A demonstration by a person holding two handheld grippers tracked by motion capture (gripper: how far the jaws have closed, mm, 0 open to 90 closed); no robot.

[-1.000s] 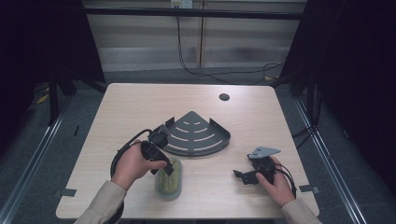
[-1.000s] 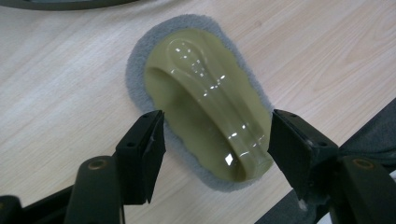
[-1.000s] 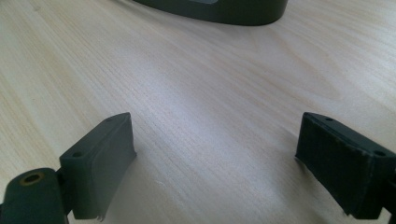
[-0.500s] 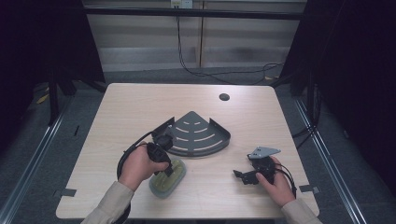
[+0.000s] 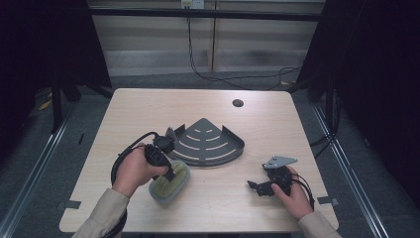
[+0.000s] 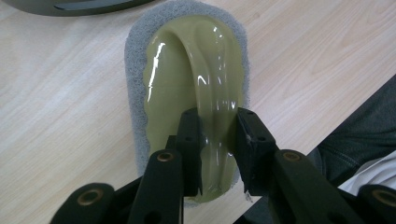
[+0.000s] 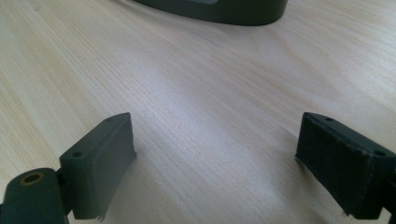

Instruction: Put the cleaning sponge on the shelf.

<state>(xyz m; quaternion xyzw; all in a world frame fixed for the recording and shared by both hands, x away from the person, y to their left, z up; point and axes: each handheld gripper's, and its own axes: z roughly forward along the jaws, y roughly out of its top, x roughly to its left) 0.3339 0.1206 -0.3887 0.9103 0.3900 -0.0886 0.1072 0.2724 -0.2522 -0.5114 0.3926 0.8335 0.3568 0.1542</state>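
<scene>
A scrubber point(image 5: 168, 187) with a glossy olive-green handle point(image 6: 196, 70) on a grey pad lies at the front left of the wooden table. My left gripper point(image 5: 167, 173) reaches down onto it, and in the left gripper view the left gripper point(image 6: 218, 125) has both jaws pressed against the raised handle ridge. My right gripper point(image 5: 256, 187) rests low at the front right; the right gripper point(image 7: 215, 154) stands wide open over bare wood. A dark grey fan-shaped corner shelf point(image 5: 233, 148) sits mid-table, just behind the scrubber.
The shelf's rim point(image 7: 224, 11) lies ahead of the right gripper and shows at the top edge point(image 6: 70, 4) of the left gripper view. A black round hole point(image 5: 237, 103) marks the far side of the table. Cables trail from both grippers.
My left hand has shifted right over the scrubber and its jaws have closed on the handle. The scrubber now lies tilted toward the shelf. The right hand has not moved.
</scene>
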